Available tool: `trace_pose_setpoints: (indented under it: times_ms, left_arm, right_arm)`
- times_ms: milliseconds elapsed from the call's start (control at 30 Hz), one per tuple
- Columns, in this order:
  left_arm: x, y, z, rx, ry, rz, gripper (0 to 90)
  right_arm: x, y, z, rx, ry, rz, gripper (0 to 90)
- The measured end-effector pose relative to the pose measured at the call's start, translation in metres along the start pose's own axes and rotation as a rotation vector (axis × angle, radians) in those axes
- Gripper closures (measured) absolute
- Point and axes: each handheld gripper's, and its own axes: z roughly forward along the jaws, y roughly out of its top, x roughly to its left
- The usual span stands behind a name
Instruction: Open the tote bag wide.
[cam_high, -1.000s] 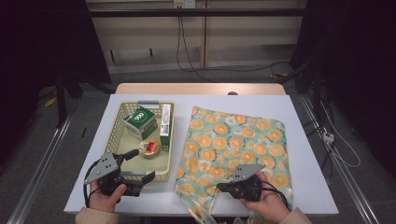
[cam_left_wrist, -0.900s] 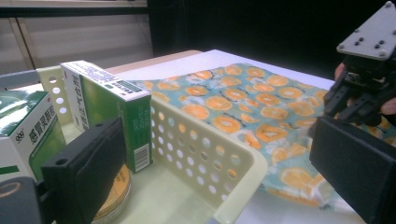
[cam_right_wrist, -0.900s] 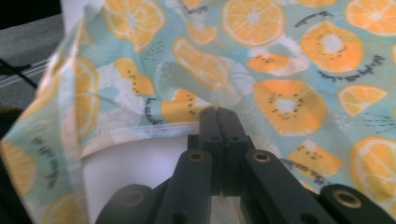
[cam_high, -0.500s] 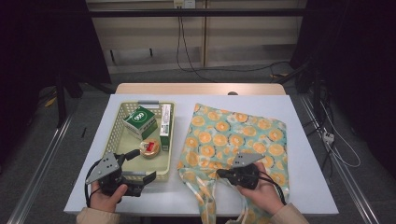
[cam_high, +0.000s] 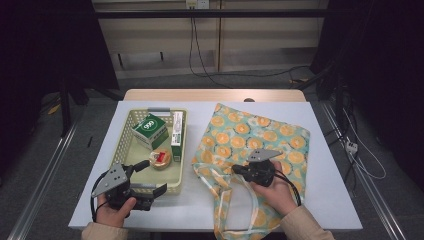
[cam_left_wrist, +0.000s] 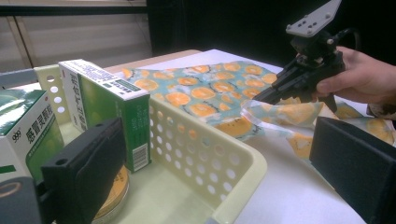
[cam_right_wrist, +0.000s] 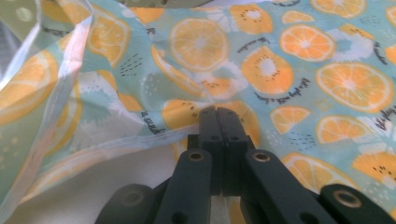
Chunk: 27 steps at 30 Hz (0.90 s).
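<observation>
An orange-slice print tote bag (cam_high: 255, 135) lies on the right half of the white table (cam_high: 330, 165). My right gripper (cam_high: 236, 170) is shut on the bag's near left hem and holds it raised off the table; in the right gripper view the jaws (cam_right_wrist: 218, 112) pinch the fabric (cam_right_wrist: 280, 51) at its edge. The left gripper view shows that gripper (cam_left_wrist: 266, 95) lifting the bag's rim (cam_left_wrist: 205, 88). My left gripper (cam_high: 156, 176) stands open at the front right corner of the cream basket (cam_high: 121, 142), its jaws (cam_left_wrist: 219, 177) straddling the basket wall (cam_left_wrist: 196, 149) with nothing held.
The basket holds a green box (cam_high: 149, 129), a long white and green box (cam_high: 176, 131) standing on edge, and a round tin (cam_high: 161, 159). Bag handles (cam_high: 250, 205) trail toward the table's front edge. Cables run over the floor behind the table.
My right gripper has moved left and away from the front edge with the bag's hem, bunching and lifting the bag's near left part. The left gripper has stayed put.
</observation>
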Motion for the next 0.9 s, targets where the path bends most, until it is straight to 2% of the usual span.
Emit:
trace_pose_setpoints:
  times_ms: [133,200,333,433,567,733,900]
  left_arm:
    - [-0.001,0.001,0.0,-0.004,-0.003,0.004,3.7]
    - [-0.001,0.0,0.0,-0.003,-0.004,0.004,3.7]
    - [0.001,0.0,0.0,-0.003,-0.004,0.014,3.7]
    - [0.0,0.0,0.0,-0.003,-0.002,0.002,3.7]
    - [0.001,-0.001,0.0,-0.004,-0.004,0.005,3.8]
    - [0.002,-0.001,-0.001,-0.007,0.002,-0.003,3.7]
    - [0.003,-0.002,-0.002,-0.011,0.011,-0.011,3.7]
  right_arm:
    - [-0.002,0.002,0.003,0.008,-0.007,0.002,90.0]
    - [-0.004,0.003,0.006,0.011,0.009,0.016,90.0]
    - [-0.011,0.008,0.01,0.019,-0.004,0.027,90.0]
    - [-0.016,0.014,0.011,0.02,-0.009,0.032,90.0]
    - [-0.021,0.02,0.015,0.038,-0.027,0.025,90.0]
    - [-0.032,0.024,0.019,0.033,-0.04,0.068,90.0]
    - [-0.042,0.027,0.021,0.047,-0.076,0.072,90.0]
